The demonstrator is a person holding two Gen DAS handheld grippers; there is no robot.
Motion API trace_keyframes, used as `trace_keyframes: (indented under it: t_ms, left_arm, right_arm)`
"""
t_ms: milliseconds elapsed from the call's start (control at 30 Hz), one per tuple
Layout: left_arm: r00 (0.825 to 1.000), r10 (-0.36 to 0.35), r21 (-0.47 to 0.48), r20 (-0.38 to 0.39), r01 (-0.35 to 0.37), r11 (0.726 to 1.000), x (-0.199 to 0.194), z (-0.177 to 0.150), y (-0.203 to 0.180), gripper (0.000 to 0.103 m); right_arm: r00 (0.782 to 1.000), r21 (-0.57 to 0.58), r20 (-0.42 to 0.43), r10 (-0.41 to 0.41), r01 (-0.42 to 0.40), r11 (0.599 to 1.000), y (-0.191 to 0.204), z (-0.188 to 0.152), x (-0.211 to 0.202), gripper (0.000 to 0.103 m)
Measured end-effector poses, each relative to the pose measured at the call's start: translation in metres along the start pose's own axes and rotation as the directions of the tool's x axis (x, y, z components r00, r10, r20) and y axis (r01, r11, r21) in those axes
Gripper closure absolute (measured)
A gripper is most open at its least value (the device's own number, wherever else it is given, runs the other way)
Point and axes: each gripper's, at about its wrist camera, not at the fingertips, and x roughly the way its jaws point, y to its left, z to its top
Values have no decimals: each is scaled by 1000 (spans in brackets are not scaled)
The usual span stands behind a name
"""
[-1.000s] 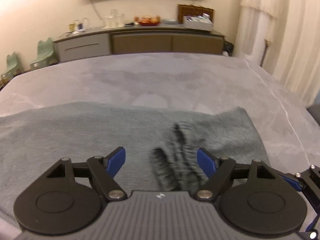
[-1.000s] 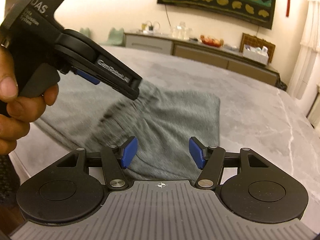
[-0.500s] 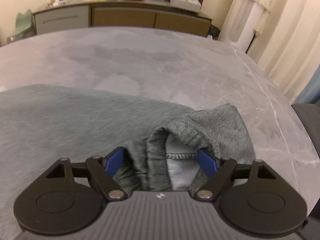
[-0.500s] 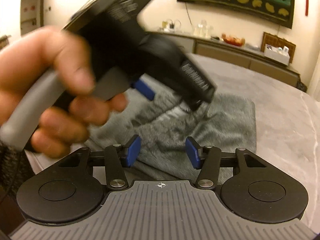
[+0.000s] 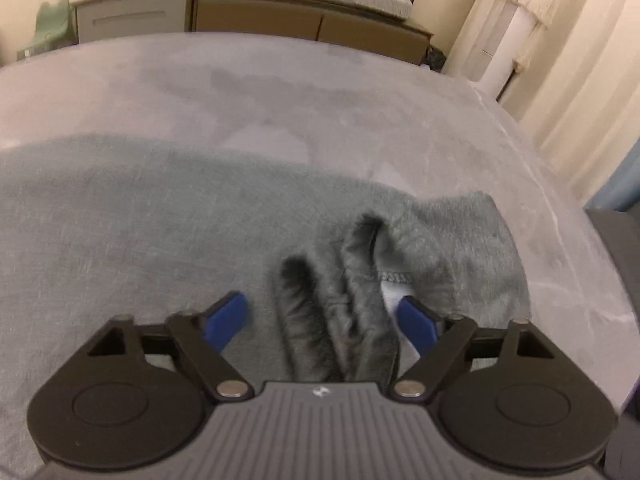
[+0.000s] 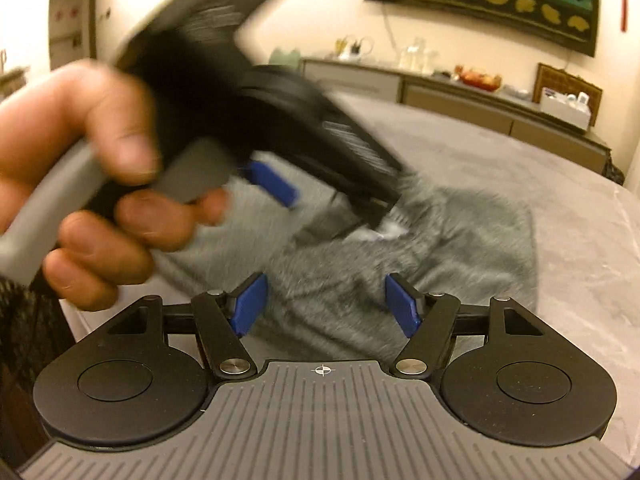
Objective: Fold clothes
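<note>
Grey fleece garment; grey marbled table; blue-padded black tools.

Left wrist view: we look forward and down, close over the rumpled grey fleece garment on the grey marbled tabletop, facing the long grey-brown sideboard. Right wrist view: we sit low, just right of it, facing the same sideboard. Both share the garment's bunched hem.

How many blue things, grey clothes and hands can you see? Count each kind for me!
Blue fingers: 4, two on the left gripper and two on the right gripper
Grey clothes: 1, the grey garment on the table
Hands: 1, the hand holding the left gripper
Total: 6
</note>
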Motion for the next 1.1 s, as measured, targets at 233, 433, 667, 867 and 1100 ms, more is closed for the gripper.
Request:
trace_keyframes:
  t_ms: [233, 433, 667, 867, 1100]
  left_arm:
    - [971, -241, 25, -6, 241, 970, 16, 38, -10, 22]
    - [985, -171, -37, 11, 172, 984, 7, 28, 20, 22]
    - [997, -74, 261, 33, 63, 963, -13, 13, -50, 21]
    - [991, 125, 160, 48, -131, 978, 3, -14, -33, 33]
    - [996, 57, 67, 72, -61, 996, -16, -19, -12, 27]
  right_arm:
    - [998, -85, -2, -55, 55, 995, 12, -8, 7, 46]
    - [995, -292, 26, -95, 98, 951, 36, -19, 8, 47]
    - [990, -494, 63, -130, 144, 858, 62, -32, 8, 50]
    - [995, -145, -14, -102, 99, 984, 4, -33, -8, 43]
    - [996, 287, -83, -36, 58, 956, -64, -33, -27, 33]
